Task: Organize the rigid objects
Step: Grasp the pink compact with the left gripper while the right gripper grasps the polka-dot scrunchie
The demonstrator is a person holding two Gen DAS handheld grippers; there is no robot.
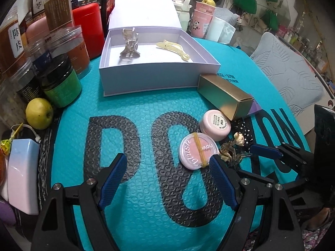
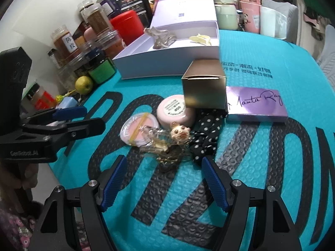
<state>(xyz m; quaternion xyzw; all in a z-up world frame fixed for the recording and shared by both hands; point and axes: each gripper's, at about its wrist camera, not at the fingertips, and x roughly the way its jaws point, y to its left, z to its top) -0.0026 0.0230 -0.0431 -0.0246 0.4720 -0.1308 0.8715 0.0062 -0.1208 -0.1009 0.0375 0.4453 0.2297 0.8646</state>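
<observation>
Both grippers hang low over the teal bubble mat (image 1: 146,113), jaws apart and nothing in either one. Left gripper (image 1: 169,165) stands wide over the big black lettering, its right-hand finger (image 1: 222,179) just about at the edge of the blush compact (image 1: 195,150), the one with a yellow rubber band across it. Right gripper (image 2: 164,170) is open too, tips either side of a clear hair clip (image 2: 159,144) with a little animal head on it, but the pads aren't pressing on it. Behind the clip there's a pink jar (image 2: 174,113) lying next to the compact, a black polka-dot scrunchie (image 2: 206,138), a gold carton (image 2: 204,87) and a flat purple box (image 2: 256,104). Further back sits the open lilac gift box (image 1: 159,73), with a grey claw clip (image 1: 129,46) and a cream clip (image 1: 173,48) already inside. Jars, a red tin (image 1: 88,27) and a green apple (image 1: 39,113) crowd the left edge of the mat.
</observation>
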